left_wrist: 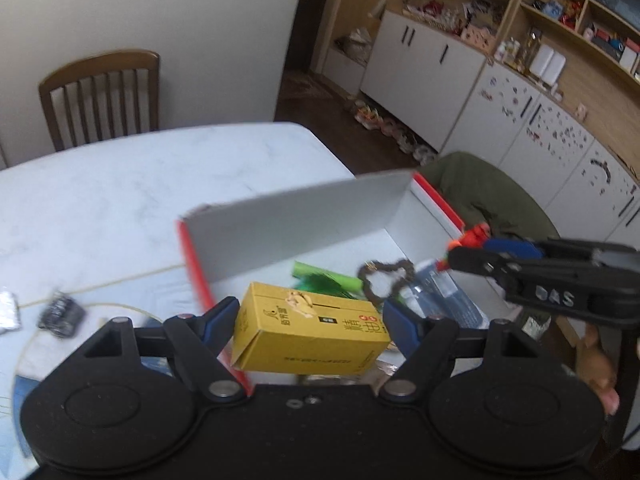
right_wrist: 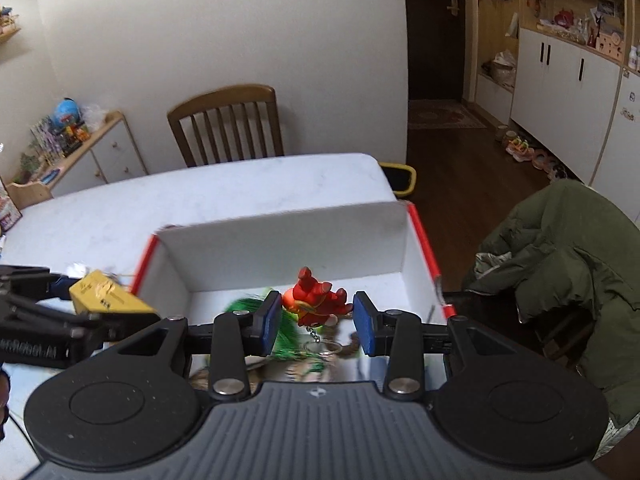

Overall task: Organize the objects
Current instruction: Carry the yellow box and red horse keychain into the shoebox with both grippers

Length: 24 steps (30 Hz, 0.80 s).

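Listing contents, largest first: white marble-look surface [right_wrist: 240, 196] w/ wooden chair [right_wrist: 228, 124] behind it; green jacket [right_wrist: 560, 248] draped at the right. Open carton [left_wrist: 304, 220], red outside, white inside, sits on the surface near its right end, tall back wall upright. Left tongs [left_wrist: 308, 328] clamped on yellow box [left_wrist: 308, 332], blue pads touching both short ends; box held level over the carton's near left corner, partly above the red wall, dark print on its front face. Right tongs [right_wrist: 316, 316] hold a red figurine keychain [right_wrist: 316, 300] between the blue pads; left pad touches it, right pad contact only at the figure's outer tip, so grip looks loose and I cannot tell for certain that it's pinched. Chain and ring hang below the figure, over the carton interior. Inside carton: clear plastic bottle [left_wrist: 444, 292] lying flat at right, green tasselled item [left_wrist: 324, 280] at centre, brown bead bracelet [left_wrist: 384, 276] btwn them. On surface left of carton: small dark blurred item [left_wrist: 60, 312], silvery packet [left_wrist: 8, 312] at frame edge.
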Available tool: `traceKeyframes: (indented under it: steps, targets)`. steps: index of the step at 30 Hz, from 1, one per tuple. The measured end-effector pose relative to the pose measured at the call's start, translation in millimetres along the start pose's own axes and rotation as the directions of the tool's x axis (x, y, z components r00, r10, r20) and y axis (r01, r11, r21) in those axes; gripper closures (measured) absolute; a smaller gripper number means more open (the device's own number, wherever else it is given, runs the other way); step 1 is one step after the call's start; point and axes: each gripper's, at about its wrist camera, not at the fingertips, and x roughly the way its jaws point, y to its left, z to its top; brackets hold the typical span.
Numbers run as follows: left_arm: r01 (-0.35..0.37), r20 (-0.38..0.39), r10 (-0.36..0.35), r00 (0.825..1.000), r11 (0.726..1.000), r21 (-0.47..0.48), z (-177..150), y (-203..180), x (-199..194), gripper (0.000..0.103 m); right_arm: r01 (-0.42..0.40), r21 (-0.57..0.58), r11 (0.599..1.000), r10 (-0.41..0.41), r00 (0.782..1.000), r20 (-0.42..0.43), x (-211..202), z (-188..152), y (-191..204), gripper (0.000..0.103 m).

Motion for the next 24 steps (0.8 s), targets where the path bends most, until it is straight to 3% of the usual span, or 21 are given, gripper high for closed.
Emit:
traceKeyframes:
  steps: [5, 14, 24]
  targets:
    - [0.012, -0.069, -0.010, 0.998, 1.000, 0.022, -6.3, -23.5, 29.1, 0.026, 0.002, -0.001, 1.000, -0.002, 0.999, -0.041, 21.6, -4.2, -15.0, 0.065]
    - [0.001, -0.120, 0.007, 0.993, 0.998, 0.064, -9.2, -52.1, 60.5, 0.026, -0.002, -0.009, 1.000, 0.001, 0.995, -0.103, 46.4, -14.4, -33.8, 0.065]
    - [-0.010, -0.202, 0.015, 0.979, 1.000, 0.026, -13.0, -54.5, 85.2, 0.026, 0.002, -0.049, 0.999, -0.009, 0.989, -0.150, 52.7, -23.6, -39.9, 0.065]
